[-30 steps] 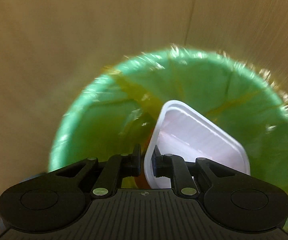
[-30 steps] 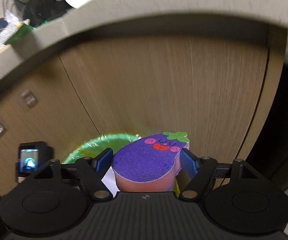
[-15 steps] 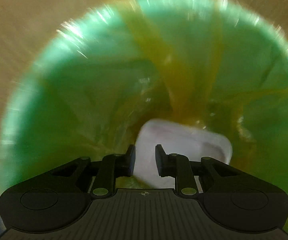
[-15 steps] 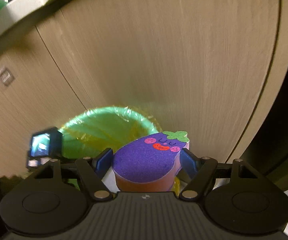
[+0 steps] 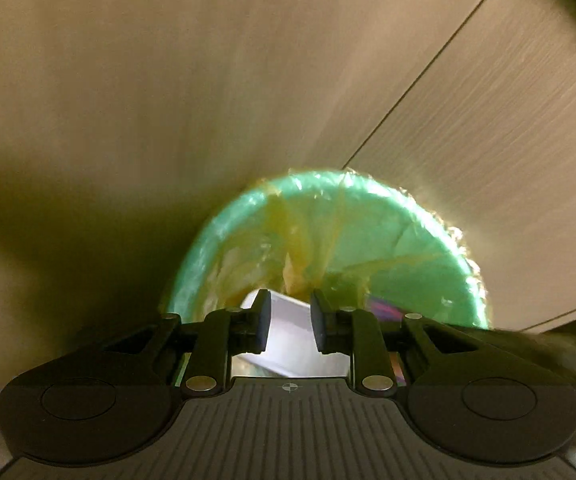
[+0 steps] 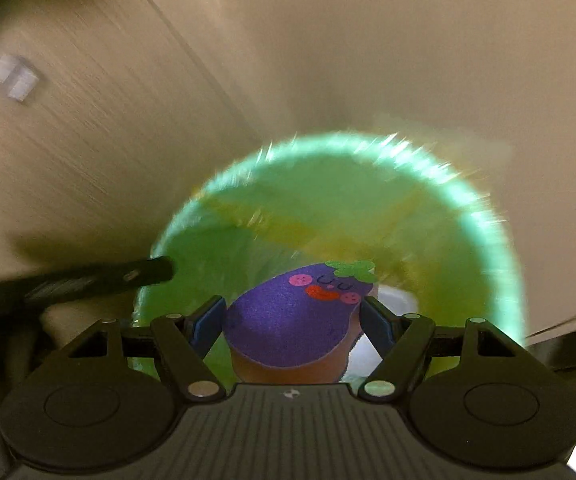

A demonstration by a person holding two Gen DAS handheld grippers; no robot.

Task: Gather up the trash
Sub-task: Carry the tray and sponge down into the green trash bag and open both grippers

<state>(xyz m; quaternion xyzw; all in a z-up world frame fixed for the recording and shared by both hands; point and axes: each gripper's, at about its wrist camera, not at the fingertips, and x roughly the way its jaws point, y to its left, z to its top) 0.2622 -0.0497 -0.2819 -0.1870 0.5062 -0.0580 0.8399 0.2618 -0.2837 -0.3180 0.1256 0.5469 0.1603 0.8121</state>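
Nearest to the viewer, the right gripper point(image 6: 292, 316) is clamping a purple eggplant-shaped sponge point(image 6: 292, 320) between its blue-padded fingers point(image 6: 207, 322), the sponge's orange underside showing beneath the purple face with its smiling mouth, pink cheeks and green leafy cap. Both pads are pressing against the sponge's sides. The sponge is hanging over the mouth of the green bin point(image 6: 500, 232), which is lined with a yellowish plastic bag point(image 6: 328, 216); much of the rim is blurring in this view. A pale white shape is showing just behind the sponge, inside the bin, too blurred to identify from this side. The left gripper point(image 6: 99, 278) is appearing as a dark bar at the left, beside the bin's rim.

Correspondingly, in the left wrist view, the left gripper point(image 5: 287, 328) is holding its fingers apart with nothing between them. A white plastic tray point(image 5: 288, 340) is lying beyond the gap, down inside the green bin point(image 5: 420, 236), tilted against the crumpled bag liner point(image 5: 300, 240). A patch of purple is showing just right of the tray, partly hidden by the finger linkage.

Farthest back, wood-grain cabinet doors point(image 5: 207, 80) are standing behind the bin, a dark seam point(image 5: 428, 80) running between two panels.
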